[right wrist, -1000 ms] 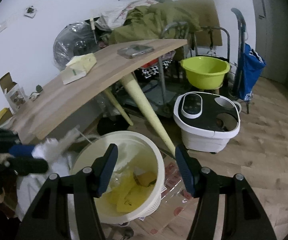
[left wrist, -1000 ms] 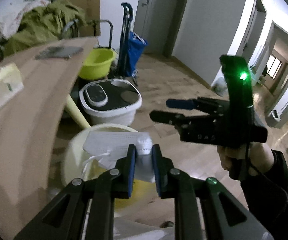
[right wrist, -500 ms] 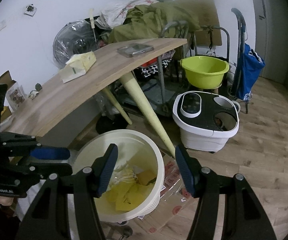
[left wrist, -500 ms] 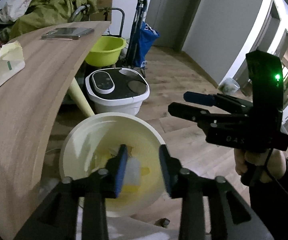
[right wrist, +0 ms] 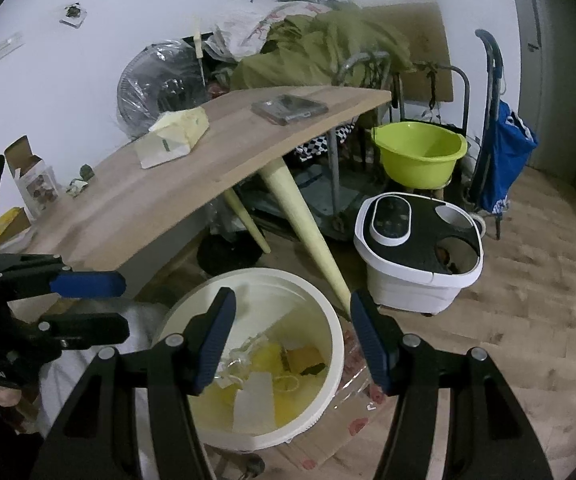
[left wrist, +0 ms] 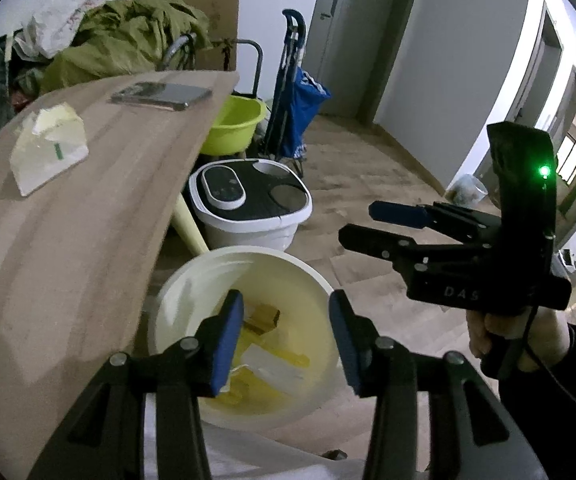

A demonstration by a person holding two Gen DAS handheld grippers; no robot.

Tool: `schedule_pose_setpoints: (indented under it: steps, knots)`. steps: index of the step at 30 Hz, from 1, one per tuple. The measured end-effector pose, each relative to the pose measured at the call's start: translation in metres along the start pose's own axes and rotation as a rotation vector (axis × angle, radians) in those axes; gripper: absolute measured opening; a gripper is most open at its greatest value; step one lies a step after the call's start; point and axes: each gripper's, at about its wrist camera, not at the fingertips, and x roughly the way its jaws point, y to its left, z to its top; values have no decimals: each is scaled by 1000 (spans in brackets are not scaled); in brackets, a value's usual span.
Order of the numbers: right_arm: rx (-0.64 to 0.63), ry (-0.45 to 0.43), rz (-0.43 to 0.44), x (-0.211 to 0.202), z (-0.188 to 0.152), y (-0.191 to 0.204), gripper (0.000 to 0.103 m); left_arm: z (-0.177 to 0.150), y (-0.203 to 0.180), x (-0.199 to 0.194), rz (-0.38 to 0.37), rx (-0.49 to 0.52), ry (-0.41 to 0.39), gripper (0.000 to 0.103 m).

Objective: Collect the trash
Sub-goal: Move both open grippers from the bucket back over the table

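Observation:
A cream-white round bin [left wrist: 248, 251] [right wrist: 272, 274] stands on the floor by the wooden table [left wrist: 68, 240], holding yellow scraps and a white mask [left wrist: 272, 364] [right wrist: 254, 400]. My left gripper [left wrist: 286, 332] [right wrist: 124, 306] hovers over the bin, its jaws opening with nothing between them. My right gripper [right wrist: 291, 332] [left wrist: 357, 224] hangs open and empty above the bin's other side, held by a hand in a dark sleeve. A cream paper packet [left wrist: 48, 148] [right wrist: 176, 134] lies on the table.
A flat dark case [left wrist: 160, 94] lies near the table's end. Beyond the bin stand a white foot bath with a black top [right wrist: 415, 240], a lime basin [right wrist: 419, 152] and a blue trolley [right wrist: 503, 152]. A slanted table leg [right wrist: 307, 232] passes beside the bin.
The left gripper let go of the white mask, which dropped into the bin, and its jaws spread wider. The right gripper stayed as it was.

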Motion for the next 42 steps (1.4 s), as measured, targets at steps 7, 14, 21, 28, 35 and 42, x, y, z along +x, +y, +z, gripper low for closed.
schedule_pose_setpoints:
  steps: [7, 14, 21, 28, 35, 42]
  knots:
    - [-38, -20, 11, -6, 12, 19, 58, 2, 12, -23, 32, -20, -55, 44]
    - [-88, -38, 31, -10, 26, 43, 57, -1, 25, -45, 69, -30, -95, 44]
    - [-141, -49, 53, -10, 42, 69, 57, -8, 39, -69, 110, -61, -142, 44]
    - [-200, -51, 94, -2, 55, 100, 57, -17, 62, -94, 160, -106, -182, 44]
    - [-263, -49, 140, 9, 66, 133, 58, -28, 79, -113, 202, -156, -207, 44]
    - [-323, -42, 190, 22, 74, 165, 57, -38, 97, -132, 250, -199, -230, 44]
